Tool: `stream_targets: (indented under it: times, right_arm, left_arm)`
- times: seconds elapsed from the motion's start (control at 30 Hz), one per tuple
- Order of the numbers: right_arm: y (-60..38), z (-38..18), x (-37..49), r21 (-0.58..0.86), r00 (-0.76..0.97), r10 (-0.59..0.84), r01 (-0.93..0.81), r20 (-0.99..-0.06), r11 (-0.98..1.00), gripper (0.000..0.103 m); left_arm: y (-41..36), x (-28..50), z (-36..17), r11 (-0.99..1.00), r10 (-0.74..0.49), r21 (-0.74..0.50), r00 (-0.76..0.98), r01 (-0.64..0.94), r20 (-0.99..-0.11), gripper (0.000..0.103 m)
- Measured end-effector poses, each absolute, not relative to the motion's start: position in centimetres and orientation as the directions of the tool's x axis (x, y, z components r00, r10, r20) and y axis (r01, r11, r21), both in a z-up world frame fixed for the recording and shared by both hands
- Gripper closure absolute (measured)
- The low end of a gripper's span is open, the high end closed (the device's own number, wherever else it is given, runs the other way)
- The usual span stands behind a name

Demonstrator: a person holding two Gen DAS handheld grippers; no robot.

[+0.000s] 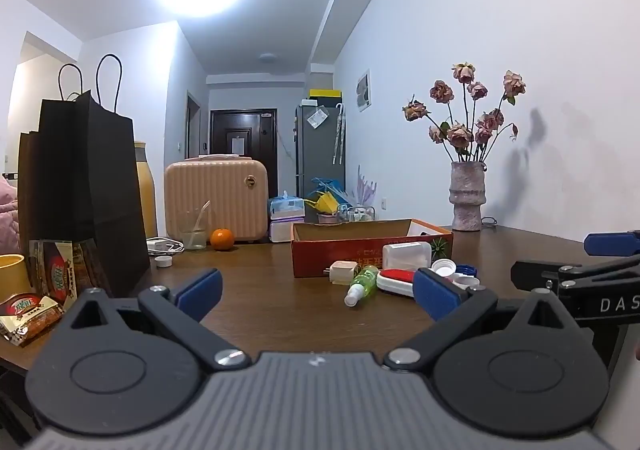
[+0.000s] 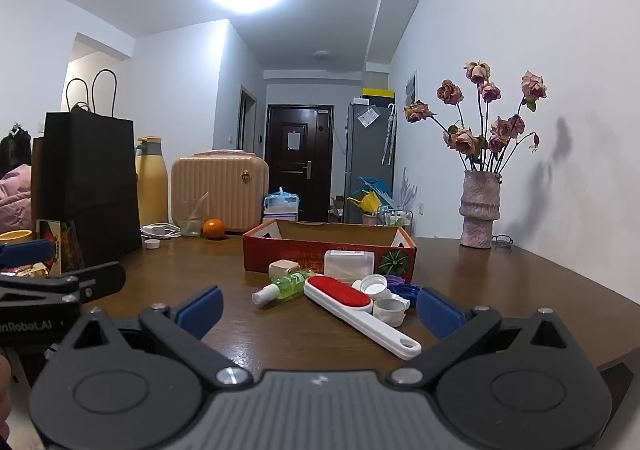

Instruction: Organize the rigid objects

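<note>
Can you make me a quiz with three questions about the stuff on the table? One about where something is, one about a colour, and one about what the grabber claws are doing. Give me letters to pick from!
1. Where is the green spray bottle?
A. inside the cardboard box
B. lying on the table in front of the box
C. standing beside the vase

2. What colour is the pad on the lint brush?
A. red
B. yellow
C. black

3. How is the right gripper?
A. shut on the brush
B. shut on a bottle cap
C. open, holding nothing

Answers:
1 B, the bottle lies on its side on the wooden table, in front of the cardboard box.
2 A, the brush has a red pad on a white handle.
3 C, its blue fingers stand wide apart with only table between them.
</note>
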State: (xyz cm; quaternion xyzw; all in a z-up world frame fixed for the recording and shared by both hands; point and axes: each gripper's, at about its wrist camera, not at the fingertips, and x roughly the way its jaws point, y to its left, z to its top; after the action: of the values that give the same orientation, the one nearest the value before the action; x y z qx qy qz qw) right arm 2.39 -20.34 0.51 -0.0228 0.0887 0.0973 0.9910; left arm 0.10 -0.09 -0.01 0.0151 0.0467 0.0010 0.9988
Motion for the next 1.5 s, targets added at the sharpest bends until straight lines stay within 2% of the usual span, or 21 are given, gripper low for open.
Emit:
stream_targets:
  times: [0.37,1.5]
  right_arm:
    - [-20.5,0.0,2.9,-0.034,0.963,0.173,-0.184,-0.207,0.982,0.0]
    - [-20.5,0.0,2.5,-0.047,0.963,0.176,-0.189,-0.204,0.981,0.0]
  left_arm:
    - [-0.9,-0.4,0.2,0.999,-0.01,0.037,0.996,0.014,-0.088,0.0]
    - [0.2,0.5,-0.2,1.0,-0.005,0.026,0.996,0.007,-0.089,0.0]
